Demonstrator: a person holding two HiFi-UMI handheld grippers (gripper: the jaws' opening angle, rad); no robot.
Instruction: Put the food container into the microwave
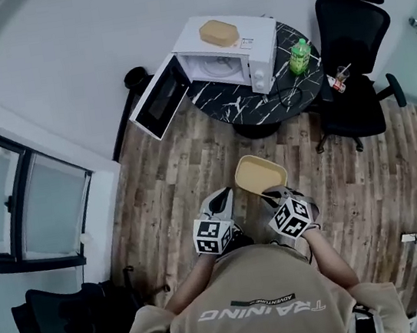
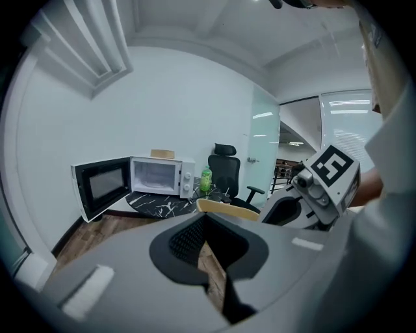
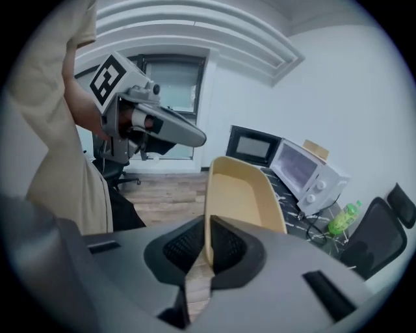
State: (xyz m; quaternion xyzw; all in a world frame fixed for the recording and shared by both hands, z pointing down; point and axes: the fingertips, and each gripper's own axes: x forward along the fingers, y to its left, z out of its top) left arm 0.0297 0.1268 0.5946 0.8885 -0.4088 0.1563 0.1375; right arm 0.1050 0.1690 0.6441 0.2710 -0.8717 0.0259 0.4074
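A shallow yellow food container [image 1: 260, 174] hangs in front of me above the wood floor, with my right gripper [image 1: 274, 191] shut on its near rim. In the right gripper view the container [image 3: 244, 192] stands on edge between the pads [image 3: 227, 247]. My left gripper [image 1: 220, 199] is just left of it, shut and holding nothing; the container's edge [image 2: 227, 209] shows beyond its jaws. The white microwave [image 1: 227, 58] sits on a round black marble table [image 1: 242, 106] some way ahead, its door [image 1: 158, 98] swung wide open to the left and its cavity showing nothing inside.
A tan box [image 1: 219, 33] lies on top of the microwave. A green bottle [image 1: 299, 57] and a cable sit on the table's right side. A black office chair [image 1: 350, 47] stands to the right of the table, and another chair [image 1: 60, 316] at the lower left by the window.
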